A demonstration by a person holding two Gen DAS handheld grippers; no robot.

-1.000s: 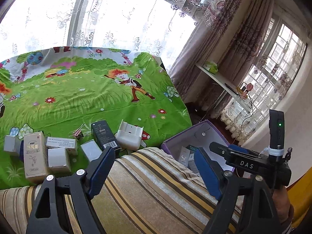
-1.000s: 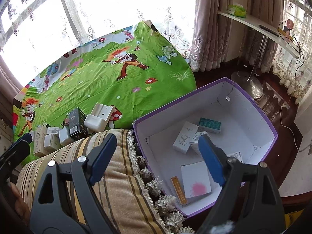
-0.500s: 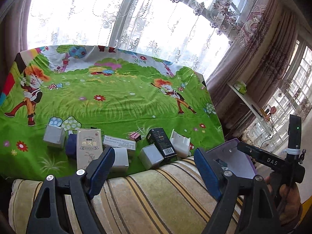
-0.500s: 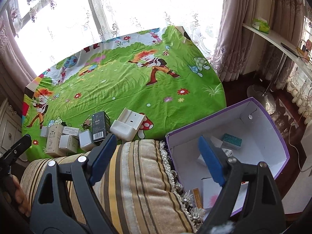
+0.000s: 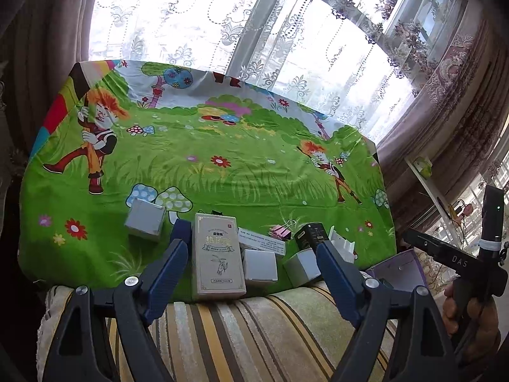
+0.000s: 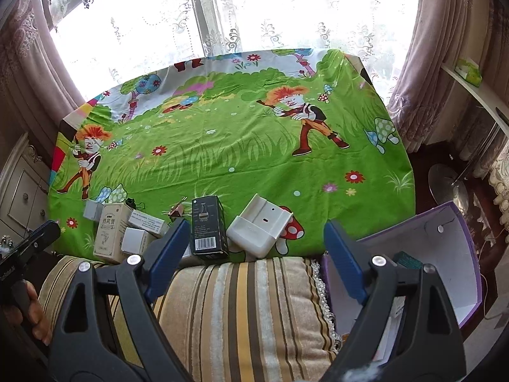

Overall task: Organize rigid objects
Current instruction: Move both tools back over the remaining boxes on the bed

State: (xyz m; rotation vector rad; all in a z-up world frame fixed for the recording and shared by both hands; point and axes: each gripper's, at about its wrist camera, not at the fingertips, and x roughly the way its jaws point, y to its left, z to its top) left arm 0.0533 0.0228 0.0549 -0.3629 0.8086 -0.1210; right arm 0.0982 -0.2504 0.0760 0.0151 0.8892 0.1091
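Note:
Small boxes lie along the near edge of a table with a green cartoon cloth [image 5: 222,172]. A tall beige box [image 5: 218,254] lies between the open fingers of my left gripper [image 5: 253,262], which hangs above a striped cushion [image 5: 248,331]. Beside it are white cubes [image 5: 260,265], a grey cube [image 5: 144,219], a black box [image 5: 310,235] and a pink binder clip [image 5: 281,232]. My right gripper [image 6: 253,243] is open and empty, near the black box [image 6: 208,227] and a white plastic holder [image 6: 259,227]. A purple box [image 6: 458,248] holding a few items stands to the right.
A striped cushion [image 6: 241,312] lies in front of the table. Lace curtains and a window stand behind it. A white shelf [image 6: 477,92] and a floor lamp base [image 6: 448,181] are at the right. A cabinet [image 6: 22,187] stands at the left.
Both grippers have swung left, away from the purple box and toward the row of boxes on the table. The beige box now lies between the left fingers. Both stay open.

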